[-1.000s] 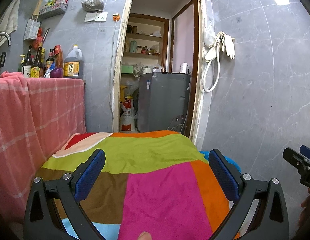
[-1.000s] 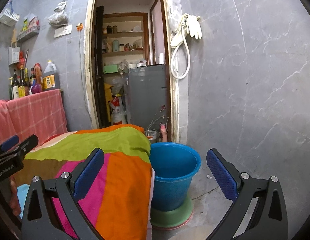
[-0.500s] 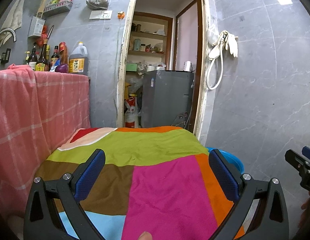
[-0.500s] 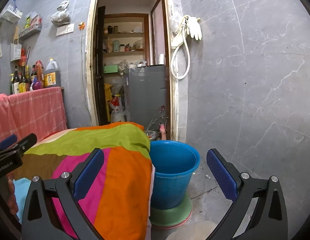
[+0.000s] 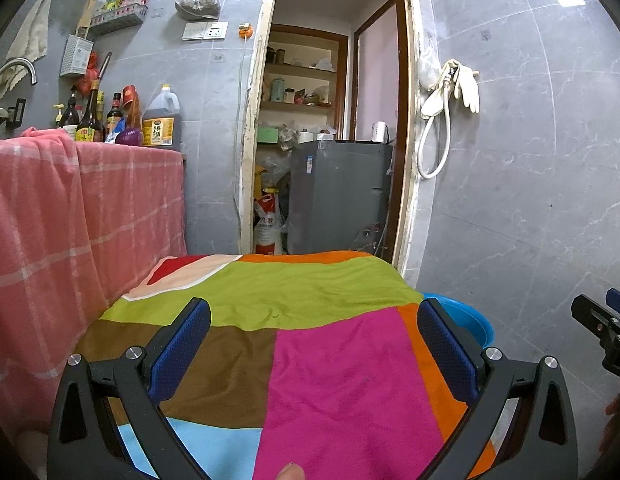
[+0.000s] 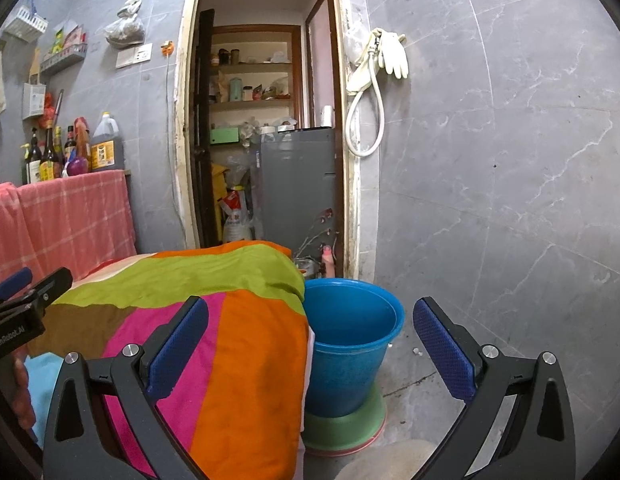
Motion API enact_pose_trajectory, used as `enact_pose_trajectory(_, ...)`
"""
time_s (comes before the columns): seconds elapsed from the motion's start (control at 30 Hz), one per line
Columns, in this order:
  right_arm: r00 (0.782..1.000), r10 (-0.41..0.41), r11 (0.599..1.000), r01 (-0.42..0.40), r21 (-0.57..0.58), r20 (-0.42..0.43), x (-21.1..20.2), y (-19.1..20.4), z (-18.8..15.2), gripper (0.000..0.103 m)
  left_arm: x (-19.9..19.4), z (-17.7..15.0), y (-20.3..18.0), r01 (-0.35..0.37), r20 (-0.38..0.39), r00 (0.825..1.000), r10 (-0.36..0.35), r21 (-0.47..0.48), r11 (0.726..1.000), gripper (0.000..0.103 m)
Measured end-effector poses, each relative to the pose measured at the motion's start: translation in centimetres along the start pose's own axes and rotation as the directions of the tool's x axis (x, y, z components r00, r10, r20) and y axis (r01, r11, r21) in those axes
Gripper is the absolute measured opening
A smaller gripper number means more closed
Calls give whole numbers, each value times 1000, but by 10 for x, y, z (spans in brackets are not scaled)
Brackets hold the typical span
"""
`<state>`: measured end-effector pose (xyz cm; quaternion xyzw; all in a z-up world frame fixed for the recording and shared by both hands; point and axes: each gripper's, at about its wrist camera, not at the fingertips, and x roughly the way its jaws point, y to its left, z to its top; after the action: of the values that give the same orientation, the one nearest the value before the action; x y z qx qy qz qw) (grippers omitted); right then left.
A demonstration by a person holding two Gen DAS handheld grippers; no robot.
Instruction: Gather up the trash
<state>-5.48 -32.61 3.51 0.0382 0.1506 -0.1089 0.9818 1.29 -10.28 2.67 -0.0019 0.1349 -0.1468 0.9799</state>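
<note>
Now both claws gape empty — the left claw (image 5: pixel 314 344) above the patchwork cloth (image 5: pixel 310 360), the right claw (image 6: pixel 310 344) near the blue bucket (image 6: pixel 350 344), right of the cloth's edge.

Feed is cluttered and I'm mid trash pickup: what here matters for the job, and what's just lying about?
For the job:
- blue bucket, empty as far as visible, beside the colourful cloth
- left gripper, open
- right gripper, open
No trash shows in either view.

Lying about:
- bottles on the pink-draped counter
- rubber gloves and hose on the wall
- grey appliance in the doorway
</note>
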Motion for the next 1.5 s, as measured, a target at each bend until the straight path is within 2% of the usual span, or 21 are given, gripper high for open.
enact_pose_trajectory(1.5, 1000, 0, 1000, 0, 2, -1, 1, -1, 0, 103, 0, 0, 2, 0, 3, 1000, 0, 0, 1000, 101)
